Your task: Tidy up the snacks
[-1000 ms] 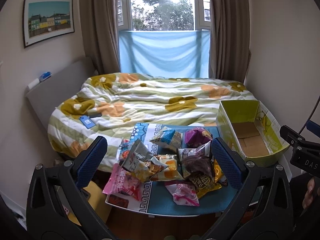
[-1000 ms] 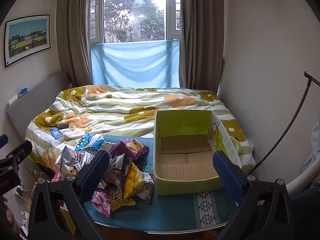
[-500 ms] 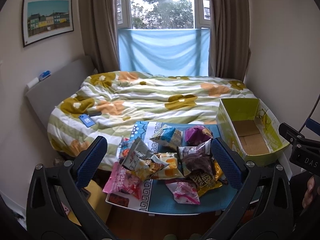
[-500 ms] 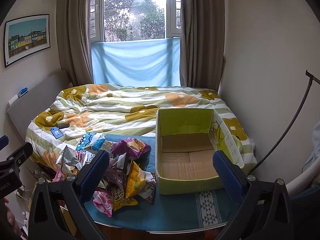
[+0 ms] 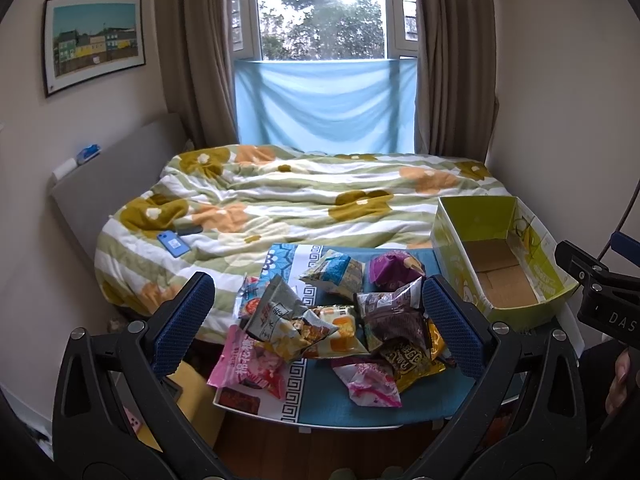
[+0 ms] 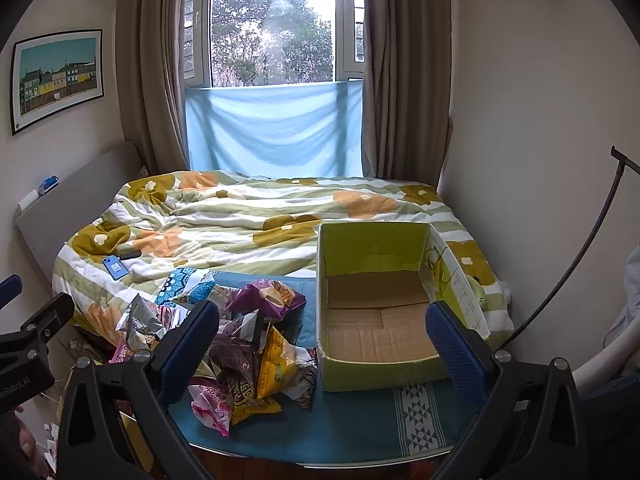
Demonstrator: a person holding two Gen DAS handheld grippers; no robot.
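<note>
A heap of snack bags (image 5: 332, 320) lies on a blue cloth-covered table (image 5: 360, 410), among them a purple bag (image 5: 394, 270), a dark brown bag (image 5: 396, 316) and a pink bag (image 5: 244, 364). To their right stands an empty green cardboard box (image 5: 500, 264). My left gripper (image 5: 318, 320) hangs open above and in front of the heap, holding nothing. My right gripper (image 6: 322, 344) is open too, framing the box (image 6: 376, 320) and the heap's right side (image 6: 248, 352). Each gripper's side shows at the edge of the other's view.
Behind the table is a bed with a flowered quilt (image 5: 304, 200), and a blue phone (image 5: 174, 242) lies on it. Walls close in on both sides. A curved dark rod (image 6: 576, 264) stands at the right. The blue cloth (image 6: 360, 424) in front of the box is bare.
Both views have shifted slightly, the scene sliding a little downward in frame. Both grippers remain open and no snack has moved.
</note>
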